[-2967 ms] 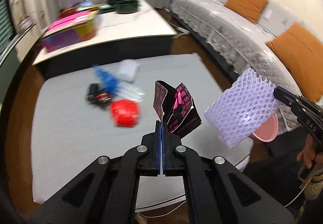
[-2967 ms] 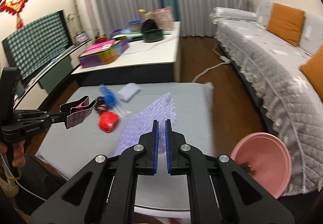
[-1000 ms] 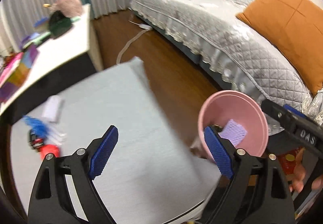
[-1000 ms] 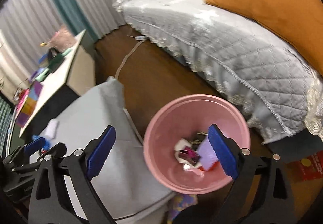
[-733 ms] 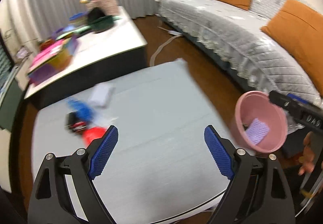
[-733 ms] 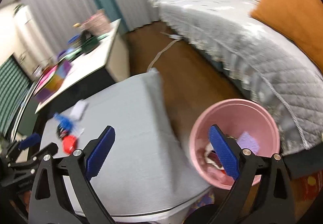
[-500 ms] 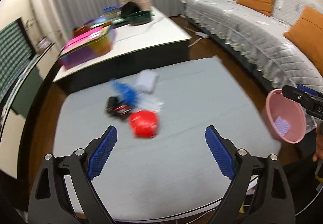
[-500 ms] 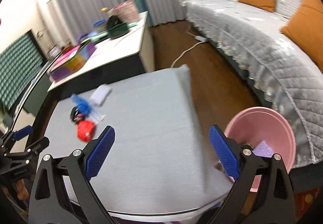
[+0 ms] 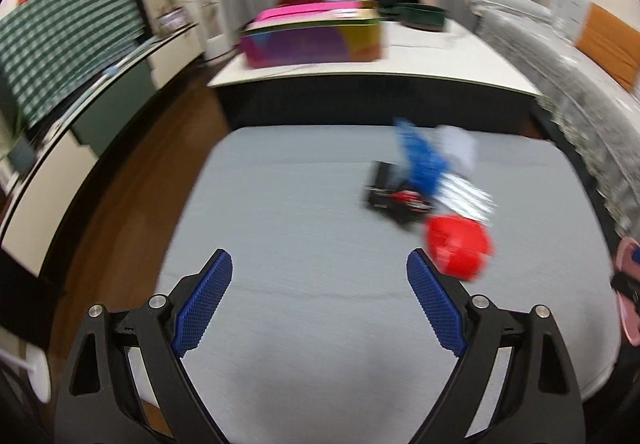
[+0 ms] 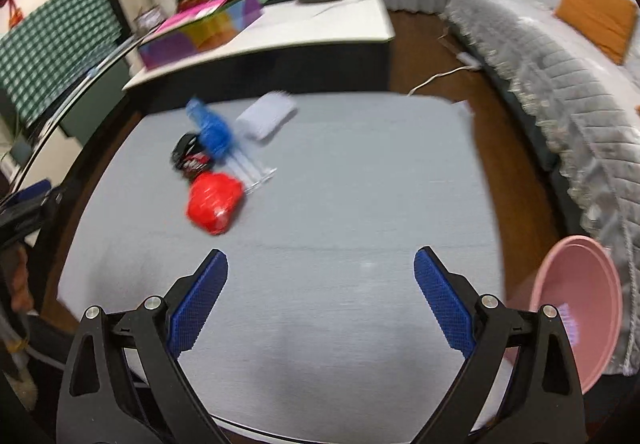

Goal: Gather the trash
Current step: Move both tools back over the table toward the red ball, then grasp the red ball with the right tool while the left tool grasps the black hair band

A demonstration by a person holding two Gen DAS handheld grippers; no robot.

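Note:
A pile of trash lies on the grey table [image 9: 304, 228]: a red crumpled wrapper [image 9: 458, 246], a black packet [image 9: 394, 197], a blue wrapper [image 9: 420, 159], a clear plastic piece [image 9: 464, 195] and a pale pouch [image 9: 456, 147]. The same pile shows in the right wrist view, with the red wrapper [image 10: 214, 199] nearest. The pink bin [image 10: 576, 308] stands off the table's right edge with a lilac foam net inside. My left gripper [image 9: 318, 304] is open and empty above the near table. My right gripper [image 10: 320, 300] is open and empty too.
A long white table [image 9: 400, 59] with a colourful box [image 9: 316, 39] and bowls stands behind. A grey sofa [image 10: 560, 55] with orange cushions runs along the right. A low cabinet [image 9: 80, 91] lines the left wall. Wooden floor [image 10: 516, 171] lies between table and sofa.
Both grippers have swung left from the pink bin back toward the table. The trash pile now sits ahead and closer. Both stay open and empty.

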